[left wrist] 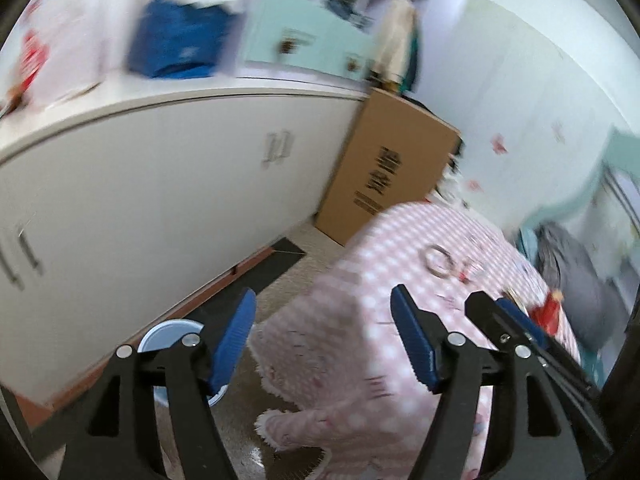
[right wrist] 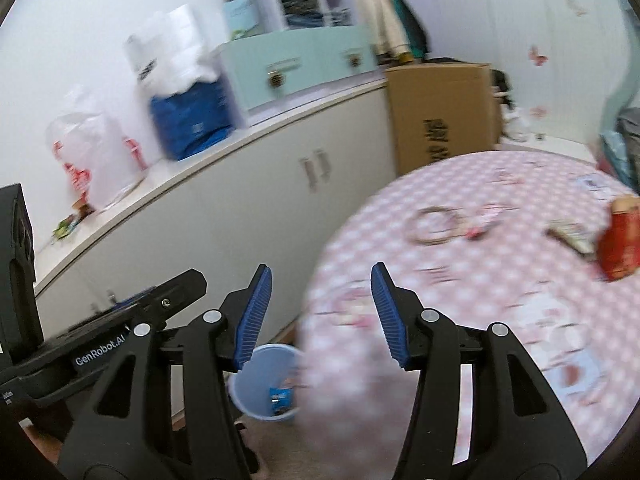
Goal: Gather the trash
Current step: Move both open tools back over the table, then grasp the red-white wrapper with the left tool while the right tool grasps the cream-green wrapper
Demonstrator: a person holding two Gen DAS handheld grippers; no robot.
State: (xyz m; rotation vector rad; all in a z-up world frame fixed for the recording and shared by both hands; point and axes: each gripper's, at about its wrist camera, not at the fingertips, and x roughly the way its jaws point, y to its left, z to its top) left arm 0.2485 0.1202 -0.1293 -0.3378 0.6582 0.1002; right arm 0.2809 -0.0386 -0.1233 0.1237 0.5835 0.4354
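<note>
Pink checked cloth covers the surface beside my empty tongs.
Both my left tongs and right tongs gape wide; the blue bin sits on the floor below.

Both cams ride right on the tools and look forward along the blue-padded fingers. Left wrist view is tilted, looking down past the pink checked tablecloth toward the long white cabinet. Right wrist view sits more level, slightly further right. Both share the brown cardboard box, the cabinet and the blue round bin on the floor.
</note>
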